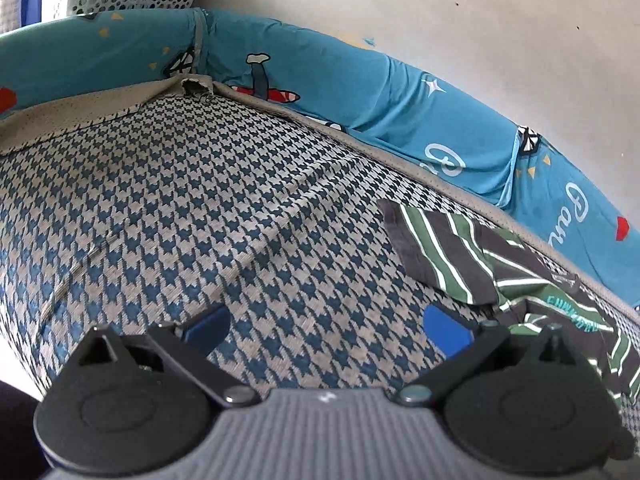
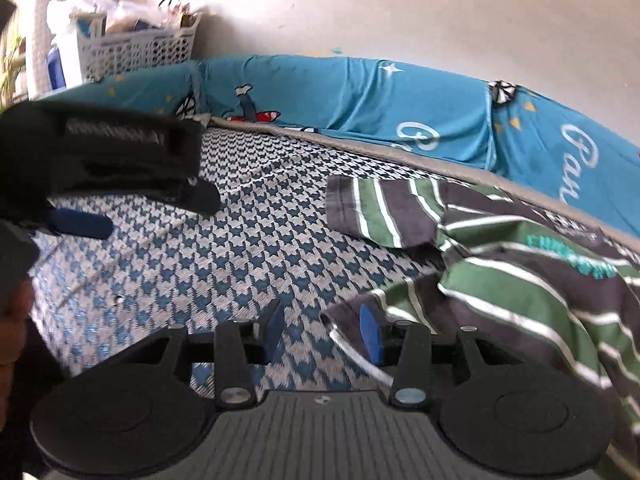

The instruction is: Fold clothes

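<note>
A blue-and-beige houndstooth mat (image 1: pixel 224 216) covers the bed, its grey border (image 1: pixel 392 156) running along the far edge. Behind it a teal cartoon-print bumper (image 1: pixel 360 96) lines the bed on two sides, meeting at the far corner and showing white script lettering and a red-striped airplane. Above the bumper is a plain off-white wall (image 1: pixel 440 12). A white perforated basket (image 2: pixel 140 50), stuffed with bags and boxes, stands beyond the corner.

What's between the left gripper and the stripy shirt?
Nothing. In the left wrist view only bare houndstooth mat lies between the open left gripper and the striped shirt.
</note>
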`<state>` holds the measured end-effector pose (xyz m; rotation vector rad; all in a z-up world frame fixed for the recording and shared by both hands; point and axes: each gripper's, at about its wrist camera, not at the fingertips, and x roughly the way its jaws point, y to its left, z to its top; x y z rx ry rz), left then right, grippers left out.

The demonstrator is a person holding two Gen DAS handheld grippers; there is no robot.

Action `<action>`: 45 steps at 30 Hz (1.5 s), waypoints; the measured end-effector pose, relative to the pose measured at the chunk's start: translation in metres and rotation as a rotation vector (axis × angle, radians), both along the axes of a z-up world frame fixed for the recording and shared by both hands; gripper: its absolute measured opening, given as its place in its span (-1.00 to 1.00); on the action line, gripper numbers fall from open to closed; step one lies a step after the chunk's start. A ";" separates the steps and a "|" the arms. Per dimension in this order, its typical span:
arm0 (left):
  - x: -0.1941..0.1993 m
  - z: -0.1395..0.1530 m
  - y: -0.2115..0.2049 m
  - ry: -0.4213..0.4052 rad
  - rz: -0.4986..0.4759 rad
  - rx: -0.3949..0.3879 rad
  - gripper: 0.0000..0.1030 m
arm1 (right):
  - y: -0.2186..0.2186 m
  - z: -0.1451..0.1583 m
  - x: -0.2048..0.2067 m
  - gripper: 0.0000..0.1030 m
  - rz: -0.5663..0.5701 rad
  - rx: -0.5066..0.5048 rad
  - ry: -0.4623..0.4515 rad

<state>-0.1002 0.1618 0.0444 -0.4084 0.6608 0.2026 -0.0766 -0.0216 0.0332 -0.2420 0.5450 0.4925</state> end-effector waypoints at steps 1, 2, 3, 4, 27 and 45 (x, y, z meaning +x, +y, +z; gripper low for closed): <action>0.000 0.000 0.001 0.000 0.002 -0.004 1.00 | 0.004 -0.004 0.004 -0.19 -0.008 -0.026 -0.005; 0.001 0.000 0.001 0.001 0.003 -0.008 1.00 | 0.007 -0.008 0.008 -0.19 -0.016 -0.051 -0.008; 0.001 -0.001 0.002 0.001 0.005 -0.012 1.00 | 0.009 -0.011 0.011 -0.20 -0.022 -0.069 -0.010; 0.002 -0.001 0.003 0.001 0.007 -0.016 1.00 | 0.010 -0.015 0.015 -0.20 -0.031 -0.085 -0.010; -0.009 0.018 0.000 -0.086 0.048 0.066 1.00 | -0.011 0.023 -0.059 -0.81 0.231 0.144 0.118; -0.015 0.008 -0.053 -0.082 -0.272 0.117 1.00 | -0.043 0.015 -0.116 -0.47 0.144 0.146 0.127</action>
